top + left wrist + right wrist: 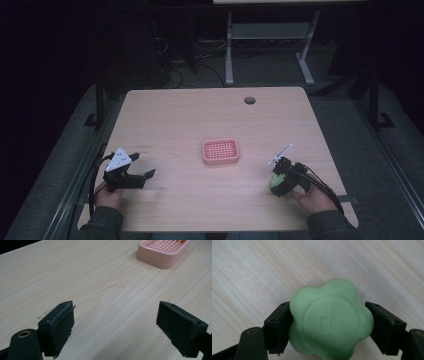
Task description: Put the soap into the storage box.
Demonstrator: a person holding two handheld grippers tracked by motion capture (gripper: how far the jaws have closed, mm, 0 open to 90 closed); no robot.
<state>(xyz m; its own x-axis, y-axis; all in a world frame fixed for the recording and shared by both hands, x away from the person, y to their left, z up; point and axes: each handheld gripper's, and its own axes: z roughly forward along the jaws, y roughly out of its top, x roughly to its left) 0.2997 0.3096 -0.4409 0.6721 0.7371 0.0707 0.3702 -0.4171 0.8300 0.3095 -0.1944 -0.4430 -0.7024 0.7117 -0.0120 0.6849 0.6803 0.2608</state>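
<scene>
Green soap's (330, 320) embossed lettering too blurred to read

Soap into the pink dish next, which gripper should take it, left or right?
Right. The right gripper is already shut on the green soap, beside the pink dish. The left gripper is open and holds nothing, resting farther off.

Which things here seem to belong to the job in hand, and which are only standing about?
Probably part of the job:
- green flower-shaped soap, clamped in the right gripper
- pink soap dish, empty, at the table's middle
- left gripper, open, over bare wood

Only standing about:
- round hole near the table's far edge
- desk frame behind
- cables on the floor
</scene>
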